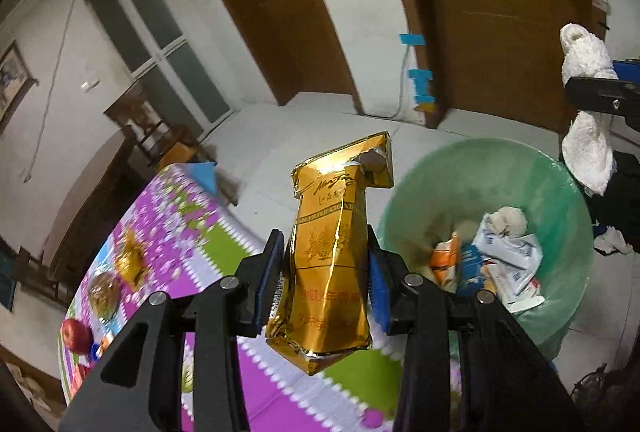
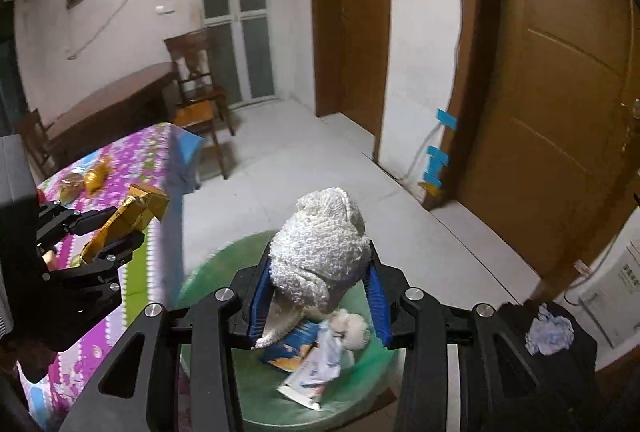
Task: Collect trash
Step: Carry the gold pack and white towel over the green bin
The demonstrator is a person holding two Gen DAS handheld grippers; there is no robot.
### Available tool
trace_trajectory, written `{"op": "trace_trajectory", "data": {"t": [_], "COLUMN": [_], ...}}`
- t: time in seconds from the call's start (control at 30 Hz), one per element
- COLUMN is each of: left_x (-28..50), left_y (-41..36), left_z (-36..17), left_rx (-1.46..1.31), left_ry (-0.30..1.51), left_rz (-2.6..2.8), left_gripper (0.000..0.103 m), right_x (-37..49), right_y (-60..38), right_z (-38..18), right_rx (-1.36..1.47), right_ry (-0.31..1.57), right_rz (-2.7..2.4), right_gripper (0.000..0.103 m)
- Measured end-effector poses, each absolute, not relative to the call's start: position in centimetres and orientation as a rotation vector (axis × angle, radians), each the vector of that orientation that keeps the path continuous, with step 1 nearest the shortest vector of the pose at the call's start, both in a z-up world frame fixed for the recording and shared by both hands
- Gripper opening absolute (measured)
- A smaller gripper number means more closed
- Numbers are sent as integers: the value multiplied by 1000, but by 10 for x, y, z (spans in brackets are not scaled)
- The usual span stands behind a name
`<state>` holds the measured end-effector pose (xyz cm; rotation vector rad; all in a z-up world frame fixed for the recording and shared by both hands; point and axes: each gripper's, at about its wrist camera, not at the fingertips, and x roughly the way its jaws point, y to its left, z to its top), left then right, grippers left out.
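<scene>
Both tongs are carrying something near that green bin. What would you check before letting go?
1. Left tongs clamped on the gold cigarette pack: ok.
2. Right tongs clamped on the white crumpled tissue: ok.
3. Tissue above the green-lined bin: ok.
4. Gold pack above the bin: not ok; it looks over the table edge, beside the bin.
5. Room left in the bin: ok; trash only covers the bottom.
6. Tongs clear of each other: ok.
</scene>
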<state>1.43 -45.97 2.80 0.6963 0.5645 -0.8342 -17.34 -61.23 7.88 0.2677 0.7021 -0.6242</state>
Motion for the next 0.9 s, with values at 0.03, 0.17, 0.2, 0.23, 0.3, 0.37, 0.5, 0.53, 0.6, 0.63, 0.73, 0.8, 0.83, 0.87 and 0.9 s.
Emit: {"op": "trace_trajectory", "data": {"t": [0.03, 0.17, 0.2, 0.23, 0.3, 0.37, 0.5, 0.53, 0.6, 0.63, 0.73, 0.8, 0.83, 0.87, 0.9], "left_x": [13, 8, 7, 4, 2, 2, -1, -3, -5, -4, -5, -4, -4, -4, -4], "left_y": [-465, -480, -482, -485, -490, -495, -503, -505, -508, -509, -511, -511, -511, -511, -511], "left_z": [26, 19, 18, 16, 13, 9, 0, -2, -6, -7, -11, -14, -15, -16, -18], "left_rx": [700, 713, 715, 721, 720, 716, 734, 742, 749, 751, 757, 759, 760, 762, 764], "left_ry": [573, 602, 605, 606, 620, 650, 678, 680, 690, 693, 713, 725, 728, 730, 733], "left_rz": [-849, -900, -907, -916, -942, -967, -994, -1001, -1013, -1017, -1036, -1049, -1051, -1051, -1054], "left_gripper": [38, 38, 38, 38, 38, 38, 38, 38, 38, 39, 39, 39, 39, 39, 39], "right_x": [-175, -179, -178, -179, -180, -178, -171, -170, -166, -165, -161, -158, -157, -155, -155], "right_y": [-617, -630, -630, -630, -633, -635, -633, -633, -631, -632, -633, -634, -634, -634, -634], "right_z": [76, 68, 68, 67, 65, 63, 59, 58, 55, 53, 47, 44, 42, 40, 38], "right_rx": [272, 263, 259, 257, 253, 247, 236, 233, 231, 230, 231, 234, 235, 236, 237], "right_ry": [711, 747, 756, 764, 780, 795, 823, 830, 842, 848, 867, 877, 881, 886, 890], "right_rz": [-632, -665, -669, -672, -675, -677, -675, -674, -673, -672, -672, -669, -668, -665, -663], "right_gripper": [43, 43, 43, 43, 43, 43, 43, 43, 43, 43, 43, 43, 43, 43, 43]}}
